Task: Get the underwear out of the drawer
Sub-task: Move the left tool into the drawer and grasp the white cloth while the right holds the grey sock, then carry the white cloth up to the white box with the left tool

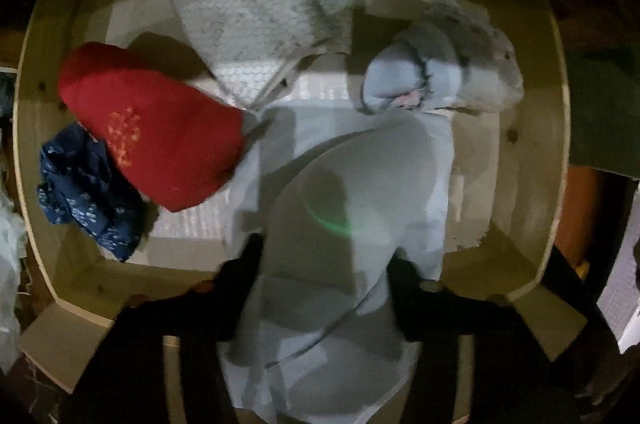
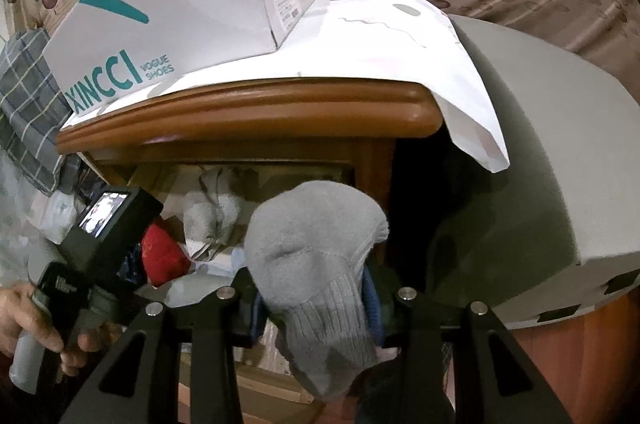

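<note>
Left gripper (image 1: 324, 288) is closing its jaws on a pale grey garment (image 1: 352, 176) lying in the drawer (image 1: 532, 144), while right gripper (image 2: 320, 300) is holding a grey sock (image 2: 316, 256) clamped between its fingers, raised in front of the cabinet. Removal looks partly done: red (image 1: 160, 136), navy (image 1: 80, 184), patterned white (image 1: 256, 20) and rolled grey (image 1: 440, 72) pieces are still lying inside.
</note>
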{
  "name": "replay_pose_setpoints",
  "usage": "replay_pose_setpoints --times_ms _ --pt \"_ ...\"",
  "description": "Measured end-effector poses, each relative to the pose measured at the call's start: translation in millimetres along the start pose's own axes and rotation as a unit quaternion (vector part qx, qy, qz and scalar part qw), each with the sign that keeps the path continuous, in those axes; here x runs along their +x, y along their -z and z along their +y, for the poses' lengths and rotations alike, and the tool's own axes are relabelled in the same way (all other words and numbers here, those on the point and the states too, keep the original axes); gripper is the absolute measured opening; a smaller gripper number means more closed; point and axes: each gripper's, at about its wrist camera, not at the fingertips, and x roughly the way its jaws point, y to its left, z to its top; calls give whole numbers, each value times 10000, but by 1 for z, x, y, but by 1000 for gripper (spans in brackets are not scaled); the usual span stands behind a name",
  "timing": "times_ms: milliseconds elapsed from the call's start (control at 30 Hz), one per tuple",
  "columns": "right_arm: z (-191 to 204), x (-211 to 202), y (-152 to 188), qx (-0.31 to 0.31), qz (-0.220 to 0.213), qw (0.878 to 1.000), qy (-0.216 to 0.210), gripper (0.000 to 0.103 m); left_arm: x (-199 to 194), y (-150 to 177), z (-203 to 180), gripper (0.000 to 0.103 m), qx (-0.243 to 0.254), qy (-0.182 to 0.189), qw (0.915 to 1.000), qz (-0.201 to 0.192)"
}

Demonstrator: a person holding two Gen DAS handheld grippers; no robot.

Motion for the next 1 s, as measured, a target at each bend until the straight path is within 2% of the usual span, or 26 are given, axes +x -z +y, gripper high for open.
replay_pose_setpoints --times_ms 100,233,500,533,567,1000 --pt "1 1 0 -22 16 10000 -13 39 -5 4 4 20 82 38 9999 -119" --pt "1 2 -1 -35 37 10000 -3 39 -15 9 11 12 21 112 9995 -293" --pt "4 4 -1 -90 56 9999 17 39 -39 27 20 9 126 143 9971 -738" --pt "4 4 -1 -94 66 9999 18 39 -43 29 23 9 129 174 9968 -772" --pt "5 5 -1 -99 71 9999 17 39 -40 26 8 9 111 201 9965 -809" --pt "5 7 -2 -115 83 9999 43 39 -79 55 23 9 248 311 9922 -1179"
